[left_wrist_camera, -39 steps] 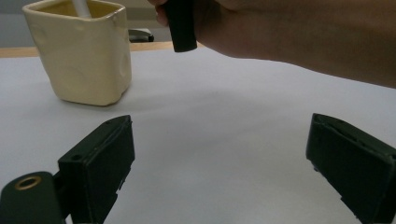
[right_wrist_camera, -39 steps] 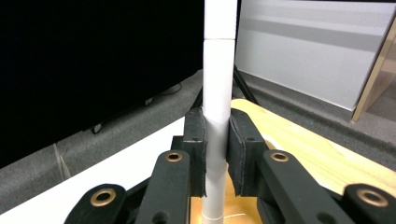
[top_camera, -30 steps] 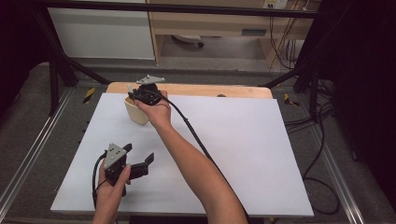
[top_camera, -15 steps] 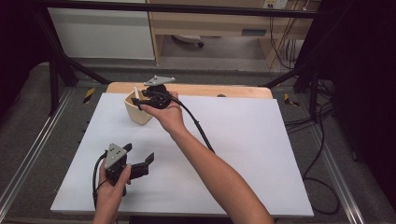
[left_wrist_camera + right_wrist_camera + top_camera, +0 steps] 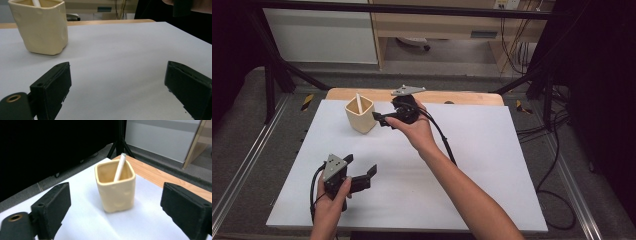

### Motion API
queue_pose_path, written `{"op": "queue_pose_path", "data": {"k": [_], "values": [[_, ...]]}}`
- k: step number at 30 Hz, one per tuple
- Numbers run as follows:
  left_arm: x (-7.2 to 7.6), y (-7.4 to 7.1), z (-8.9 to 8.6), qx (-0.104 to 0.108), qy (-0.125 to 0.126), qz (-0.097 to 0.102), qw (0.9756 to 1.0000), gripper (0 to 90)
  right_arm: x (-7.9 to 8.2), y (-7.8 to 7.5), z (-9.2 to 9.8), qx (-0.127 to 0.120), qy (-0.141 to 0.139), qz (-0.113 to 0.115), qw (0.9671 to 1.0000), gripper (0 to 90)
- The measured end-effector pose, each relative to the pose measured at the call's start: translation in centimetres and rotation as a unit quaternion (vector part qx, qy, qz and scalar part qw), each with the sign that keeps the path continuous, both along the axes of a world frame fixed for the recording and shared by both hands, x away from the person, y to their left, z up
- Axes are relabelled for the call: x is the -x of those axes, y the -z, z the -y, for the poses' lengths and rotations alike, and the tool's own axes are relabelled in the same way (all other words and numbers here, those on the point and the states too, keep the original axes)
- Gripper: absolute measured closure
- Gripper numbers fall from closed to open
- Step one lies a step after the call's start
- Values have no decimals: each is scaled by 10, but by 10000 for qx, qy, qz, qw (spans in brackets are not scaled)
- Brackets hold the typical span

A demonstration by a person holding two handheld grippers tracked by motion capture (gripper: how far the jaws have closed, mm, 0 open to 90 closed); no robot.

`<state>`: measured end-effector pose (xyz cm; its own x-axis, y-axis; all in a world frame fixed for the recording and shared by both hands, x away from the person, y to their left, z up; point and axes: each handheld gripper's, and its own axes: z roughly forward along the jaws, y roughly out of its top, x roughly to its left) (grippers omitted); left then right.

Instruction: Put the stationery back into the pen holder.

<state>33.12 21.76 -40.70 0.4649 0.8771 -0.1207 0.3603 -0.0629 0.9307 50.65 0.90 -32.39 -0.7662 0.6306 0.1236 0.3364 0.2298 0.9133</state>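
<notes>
the white stick [image 5: 359,104] already stands in the cup [image 5: 360,114], leaning to one side, with its top poking out over the rim. so the job of putting it in looks done. what seems left is just to pull the hands away and rest.

the cup sits in the upper left part of the high view, on the white sheet [image 5: 492,165], near the far wooden edge [image 5: 362,94]. in the right gripper view it is in the middle of the frame, and in the left gripper view it is at the upper left.

the right gripper [image 5: 379,118] is in the middle top of the high view, just beside the cup and not touching it. its jaws have just been opening and now stand wide apart, with nothing between them. the left gripper [image 5: 364,176] is at the lower left of the high view, low over the sheet. its jaws are spread wide too, and hold nothing.

the cup is pale yellow and looks like smooth, shiny clay. it has four sides with round corners and a few soft dents. the stick is thin, straight and round, maybe paper or plastic. the sheet is flat, dull and plain. the jaw pads are black, blocky and hard looking.
</notes>
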Motion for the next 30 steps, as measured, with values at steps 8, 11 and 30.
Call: {"op": "queue_pose_path", "data": {"k": [8, 11, 30], "values": [[5, -4, 1, -14, 56, 15, 10000, 73, 29, -6, 41, -59, 0, 80, 10000, 34], [8, -6, 3, -69, 85, 53, 9999, 73, 42, -8, 57, -37, 25, 149, 9999, 24], [29, -7, -4, -83, 168, 132, 9997, 70, 115, 21, 174, 6, 523, 431, 9977, 48]]}}
